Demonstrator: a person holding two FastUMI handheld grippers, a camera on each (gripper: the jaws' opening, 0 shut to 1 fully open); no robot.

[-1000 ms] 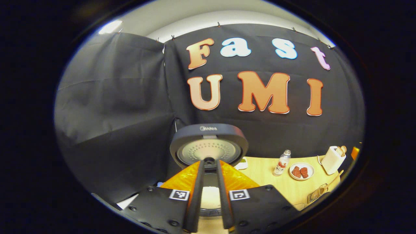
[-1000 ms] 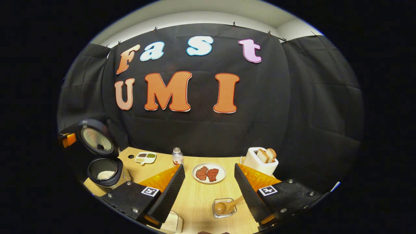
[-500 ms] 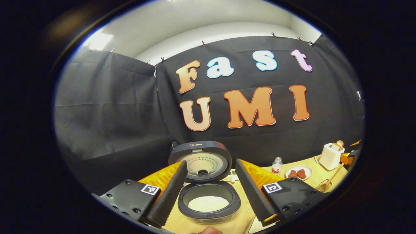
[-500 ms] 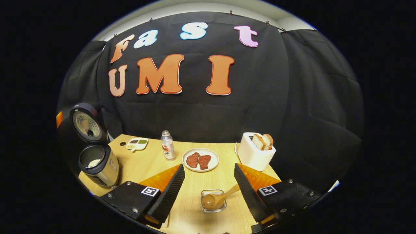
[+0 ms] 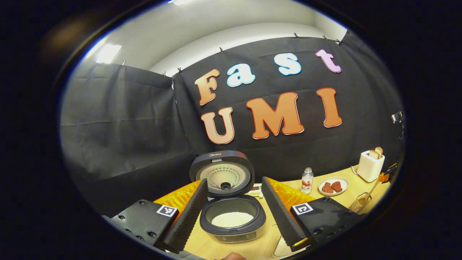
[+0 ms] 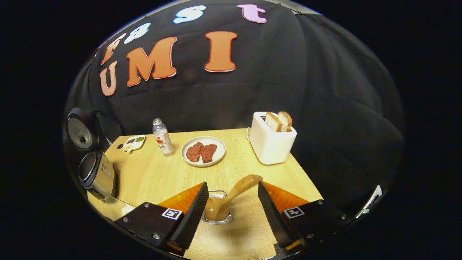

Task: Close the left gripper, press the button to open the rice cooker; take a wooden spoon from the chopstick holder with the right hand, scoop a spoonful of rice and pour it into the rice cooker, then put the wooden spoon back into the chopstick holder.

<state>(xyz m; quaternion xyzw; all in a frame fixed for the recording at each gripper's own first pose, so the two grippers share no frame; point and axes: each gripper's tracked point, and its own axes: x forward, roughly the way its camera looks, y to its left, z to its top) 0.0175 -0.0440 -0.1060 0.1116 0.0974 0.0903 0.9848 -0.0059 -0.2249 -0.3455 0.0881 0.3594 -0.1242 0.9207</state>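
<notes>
The rice cooker (image 5: 232,225) stands open with its lid (image 5: 222,173) upright and white rice in the pot. My left gripper (image 5: 234,180) hovers open in front of it, a finger on each side, touching nothing. The cooker (image 6: 95,173) also sits at the table's left edge in the right gripper view. My right gripper (image 6: 232,185) is open just above the clear chopstick holder (image 6: 216,218). A wooden spoon (image 6: 234,190) leans in the holder, bowl down, its handle rising between my fingers without touching them.
On the wooden table (image 6: 155,177) stand a white toaster with bread (image 6: 270,141), a plate of meat (image 6: 203,151), a small bottle (image 6: 162,136) and a divided dish (image 6: 133,142). A clear container (image 6: 115,207) sits at the near left edge.
The left gripper went from shut to open and drew back from the cooker. The right gripper dropped and moved forward, so the spoon now stands between its fingers.
</notes>
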